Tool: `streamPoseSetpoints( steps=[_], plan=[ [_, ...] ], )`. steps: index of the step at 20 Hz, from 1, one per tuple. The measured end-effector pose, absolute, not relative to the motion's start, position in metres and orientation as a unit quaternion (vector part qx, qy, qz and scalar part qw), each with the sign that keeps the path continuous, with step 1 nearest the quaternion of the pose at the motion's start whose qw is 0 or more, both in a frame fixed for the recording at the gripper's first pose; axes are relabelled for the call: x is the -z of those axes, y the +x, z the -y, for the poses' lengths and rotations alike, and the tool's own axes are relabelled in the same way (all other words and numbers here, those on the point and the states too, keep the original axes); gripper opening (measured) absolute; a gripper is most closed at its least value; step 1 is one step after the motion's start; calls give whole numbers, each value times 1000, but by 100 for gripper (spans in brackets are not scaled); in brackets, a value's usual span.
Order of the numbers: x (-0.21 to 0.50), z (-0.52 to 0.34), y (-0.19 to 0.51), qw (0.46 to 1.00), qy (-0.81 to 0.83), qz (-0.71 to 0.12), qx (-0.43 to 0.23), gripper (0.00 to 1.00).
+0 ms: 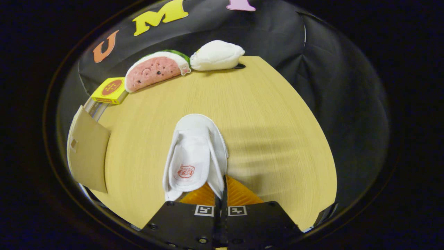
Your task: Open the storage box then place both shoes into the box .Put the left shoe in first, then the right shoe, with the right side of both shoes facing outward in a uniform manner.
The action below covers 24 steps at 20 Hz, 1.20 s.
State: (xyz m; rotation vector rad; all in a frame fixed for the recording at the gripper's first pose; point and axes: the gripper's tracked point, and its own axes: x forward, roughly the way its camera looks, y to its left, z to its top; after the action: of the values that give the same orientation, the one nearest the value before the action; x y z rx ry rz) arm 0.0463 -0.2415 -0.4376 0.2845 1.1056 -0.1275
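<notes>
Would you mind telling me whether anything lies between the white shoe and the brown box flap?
Nothing visible: the gripper is shut on the white fabric shoe's heel edge, and bare pale wooden table lies between it and the brown cardboard box flap.

Your gripper [222,189] sits at the bottom centre of the frame. Its body is two flat, matte black plates that slope outward toward the lower corners, with small dark screws set near their edges. Each plate carries one square black-and-white marker, side by side at the middle seam. Your fingers [239,195] are orange with fine ribbing, meeting along a thin dark line that runs up from between the markers.
</notes>
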Motion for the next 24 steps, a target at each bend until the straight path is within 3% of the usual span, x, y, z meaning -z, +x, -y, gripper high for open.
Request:
streamPoseSetpoints(
  steps=[11, 18, 24],
  plan=[
    [345, 162, 25, 822, 218, -516, 101, 0],
    [232, 34, 41, 836, 257, -475, 99, 0],
    [194, -78, 67, 849, 237, -464, 87, 0]
  ],
)
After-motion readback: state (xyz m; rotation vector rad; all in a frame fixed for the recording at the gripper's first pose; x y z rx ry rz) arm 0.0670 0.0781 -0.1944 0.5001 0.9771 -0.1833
